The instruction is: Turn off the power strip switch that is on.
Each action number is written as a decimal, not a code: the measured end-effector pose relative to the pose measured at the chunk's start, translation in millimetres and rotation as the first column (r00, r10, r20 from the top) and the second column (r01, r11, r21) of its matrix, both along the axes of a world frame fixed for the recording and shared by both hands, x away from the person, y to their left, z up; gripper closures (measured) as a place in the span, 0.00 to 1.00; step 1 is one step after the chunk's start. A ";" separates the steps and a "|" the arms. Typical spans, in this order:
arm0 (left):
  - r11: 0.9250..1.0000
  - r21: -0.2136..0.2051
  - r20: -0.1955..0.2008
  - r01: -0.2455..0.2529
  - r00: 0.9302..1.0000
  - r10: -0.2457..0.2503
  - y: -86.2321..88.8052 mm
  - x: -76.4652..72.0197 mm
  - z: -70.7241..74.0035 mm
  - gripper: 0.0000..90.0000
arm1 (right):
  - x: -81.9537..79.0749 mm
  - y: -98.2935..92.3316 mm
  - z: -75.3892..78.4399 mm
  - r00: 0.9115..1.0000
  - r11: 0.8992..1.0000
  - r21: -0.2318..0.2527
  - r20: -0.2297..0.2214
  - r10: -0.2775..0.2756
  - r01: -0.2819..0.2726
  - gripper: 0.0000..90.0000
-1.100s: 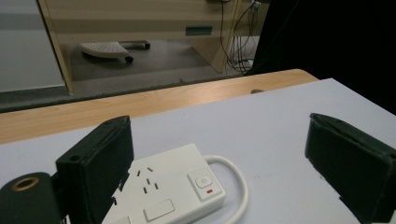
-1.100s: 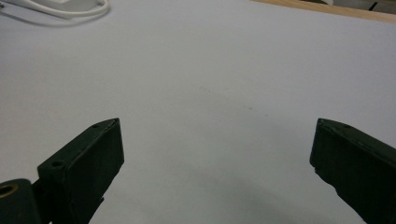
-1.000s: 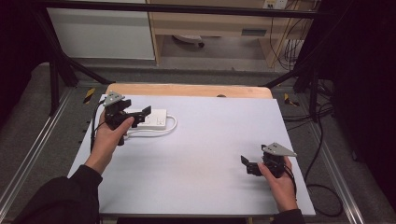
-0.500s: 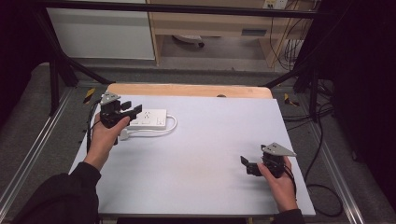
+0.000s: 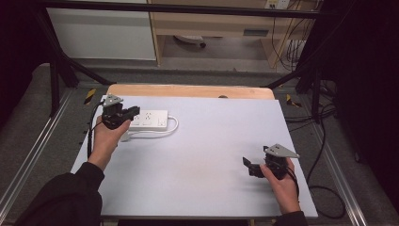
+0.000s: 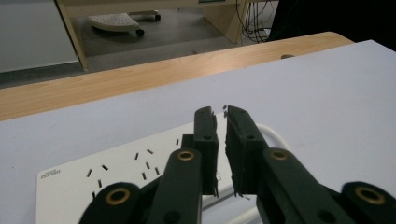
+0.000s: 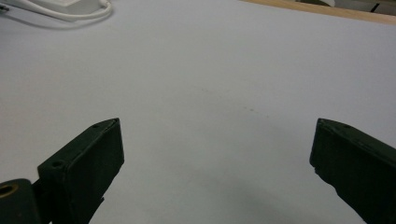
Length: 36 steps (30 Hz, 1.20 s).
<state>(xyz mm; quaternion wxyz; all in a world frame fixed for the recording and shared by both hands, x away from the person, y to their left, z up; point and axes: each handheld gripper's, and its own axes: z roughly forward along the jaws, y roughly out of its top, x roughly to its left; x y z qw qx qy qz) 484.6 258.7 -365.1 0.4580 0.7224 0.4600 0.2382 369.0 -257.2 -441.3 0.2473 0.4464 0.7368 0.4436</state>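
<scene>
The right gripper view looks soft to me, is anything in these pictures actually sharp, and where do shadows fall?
Right gripper view: the right hand-held gripper shows jaws blurred at the edges, with a faint shadow on the table between them. Left gripper view: the left hand-held gripper is fairly crisp, and the power strip slots are readable. High view: even light on the table, dark surroundings.
</scene>
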 end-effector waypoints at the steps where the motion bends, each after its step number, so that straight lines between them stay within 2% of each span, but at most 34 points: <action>1: 1.000 -0.002 -0.002 0.001 1.000 -0.001 0.0 0.1 -0.5 0.95 | 0.0 0.0 0.0 1.000 1.000 0.000 0.000 0.000 0.000 0.04; 6: 1.000 -0.003 -0.013 -0.004 1.000 0.004 0.8 0.3 -4.3 1.00 | 0.1 0.3 0.0 1.000 1.000 0.003 -0.003 -0.001 0.001 0.04; 21: 1.000 -0.009 -0.060 -0.003 0.998 0.003 4.0 2.4 -14.2 1.00 | -0.1 -0.3 0.5 1.000 1.000 0.004 0.003 -0.002 0.002 0.04; 30: 0.999 -0.026 -0.088 -0.029 0.996 0.026 12.3 4.1 -21.6 1.00 | -0.1 -0.1 0.5 1.000 1.000 0.004 0.003 -0.001 0.001 0.04; 36: 0.999 -0.011 -0.095 -0.030 0.995 0.029 13.8 6.3 -24.2 1.00 | -0.2 -0.2 0.8 1.000 1.000 0.004 0.006 0.001 -0.001 0.04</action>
